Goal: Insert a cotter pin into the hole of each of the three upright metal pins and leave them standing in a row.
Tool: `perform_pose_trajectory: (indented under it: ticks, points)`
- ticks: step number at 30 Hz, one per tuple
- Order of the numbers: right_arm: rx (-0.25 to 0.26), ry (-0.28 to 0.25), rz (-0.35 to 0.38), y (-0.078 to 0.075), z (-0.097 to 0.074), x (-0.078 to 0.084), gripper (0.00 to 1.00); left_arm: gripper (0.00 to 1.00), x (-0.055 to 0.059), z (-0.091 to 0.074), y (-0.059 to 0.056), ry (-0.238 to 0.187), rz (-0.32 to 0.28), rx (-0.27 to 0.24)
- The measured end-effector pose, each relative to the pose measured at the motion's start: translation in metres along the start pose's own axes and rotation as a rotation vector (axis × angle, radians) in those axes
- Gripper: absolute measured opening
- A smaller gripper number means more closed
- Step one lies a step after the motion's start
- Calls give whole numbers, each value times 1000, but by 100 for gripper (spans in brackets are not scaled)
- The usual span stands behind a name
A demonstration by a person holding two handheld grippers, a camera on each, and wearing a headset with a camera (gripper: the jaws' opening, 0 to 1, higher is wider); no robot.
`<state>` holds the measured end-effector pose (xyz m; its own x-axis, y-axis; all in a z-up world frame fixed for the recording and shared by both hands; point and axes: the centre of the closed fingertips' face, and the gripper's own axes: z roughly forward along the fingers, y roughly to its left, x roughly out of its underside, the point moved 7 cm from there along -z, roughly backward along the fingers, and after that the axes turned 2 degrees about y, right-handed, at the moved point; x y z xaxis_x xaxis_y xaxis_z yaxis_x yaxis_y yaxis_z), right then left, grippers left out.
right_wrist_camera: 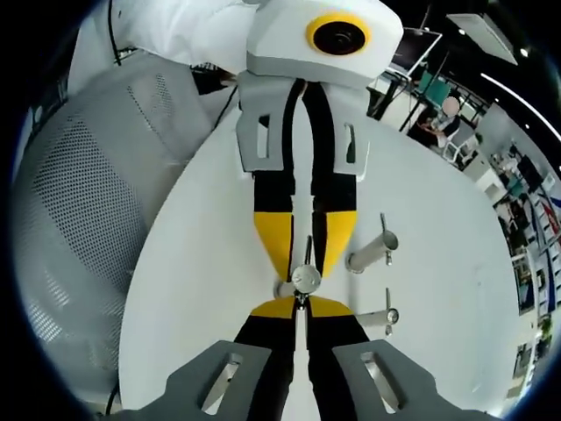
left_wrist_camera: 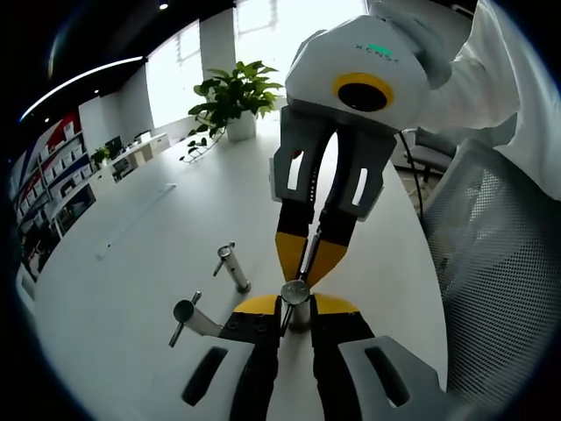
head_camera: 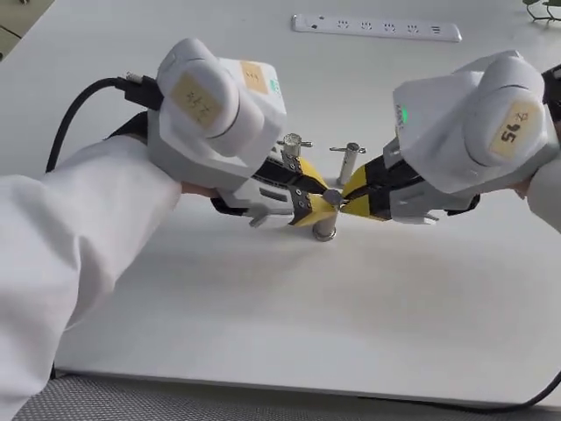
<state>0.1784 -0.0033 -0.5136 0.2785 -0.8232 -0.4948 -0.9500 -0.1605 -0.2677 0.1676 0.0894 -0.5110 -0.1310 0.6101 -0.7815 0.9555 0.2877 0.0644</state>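
Note:
Three metal pins stand on the white table (head_camera: 263, 298). The front pin (head_camera: 326, 230) stands between both grippers. My left gripper (head_camera: 317, 200) comes in from the left, shut on that pin's upper part (left_wrist_camera: 294, 292). From the right, my right gripper (head_camera: 353, 197) is shut on a thin cotter pin (left_wrist_camera: 308, 254) with its tip at the pin's head (right_wrist_camera: 307, 279). I cannot tell whether the cotter pin is in the hole. Behind, two more upright pins (head_camera: 292, 145) (head_camera: 349, 162) each carry a cross-piece near the top.
A white power strip (head_camera: 377, 26) lies at the far side of the table. A potted plant (left_wrist_camera: 232, 96) stands at the table's far end. A black cable (head_camera: 74, 110) runs off the left gripper. A mesh chair (left_wrist_camera: 491, 246) is beside the table.

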Motion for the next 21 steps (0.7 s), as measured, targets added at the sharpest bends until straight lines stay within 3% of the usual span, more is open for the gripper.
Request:
perform_pose_trajectory:
  ticks: [4,6,8,10,14,18,21]
  points:
    - [-8,-14,18,0,-1,0,1,12,0,1,-1,6,30,-2]
    - [-1,-39,43,0,-4,0,11,15,0,1,-1,-1,28,-4]
    - [-3,-37,62,-1,-5,3,18,30,1,0,2,-23,8,-19]
    - [-6,-44,114,1,-6,6,17,41,3,-3,3,-36,-6,-23]
    - [-16,-123,252,2,-5,9,20,52,10,-11,2,-56,-58,-16]
    - [-12,-179,338,2,-5,10,23,72,9,-21,-6,-138,-141,39]
    - [-15,-206,382,3,-4,9,22,95,15,-29,-11,-146,-149,61]
